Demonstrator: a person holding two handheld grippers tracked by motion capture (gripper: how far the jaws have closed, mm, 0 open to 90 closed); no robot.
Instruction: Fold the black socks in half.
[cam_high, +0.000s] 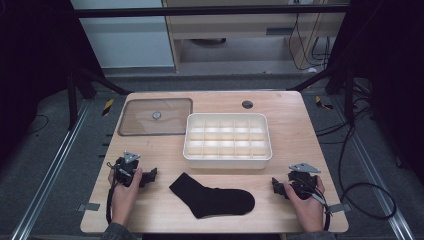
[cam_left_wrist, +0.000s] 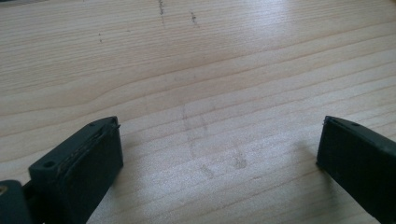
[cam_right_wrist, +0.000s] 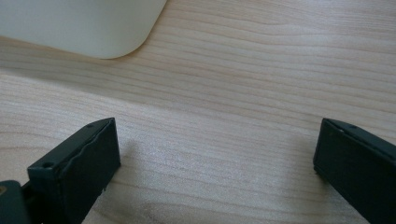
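- Black sock (cam_high: 212, 196) lies flat near the tabletop's (cam_high: 295, 145) front edge, between the two claws, touching neither.
- Left claw (cam_high: 151, 175), front-left: jaws wide apart, nothing between them, bare wood in the gap.
- Right claw (cam_high: 275, 184), front-right: jaws wide apart, holding nothing.
- White divided box (cam_high: 227, 141), mid-tabletop; right gripper view catches one cut-off corner (cam_right_wrist: 84, 25).
- Clear lid (cam_high: 156, 116), back-left; its small round centre piece is hard to make out.

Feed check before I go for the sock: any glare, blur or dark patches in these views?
High view: soft overall, dark surroundings, the black sock shows no detail, the clear lid reflects faintly. Left gripper view: table grain sharp, a bright sheen upper right. Right gripper view: the tray corner is pale and blurred, and the open tongs cast soft shadows.
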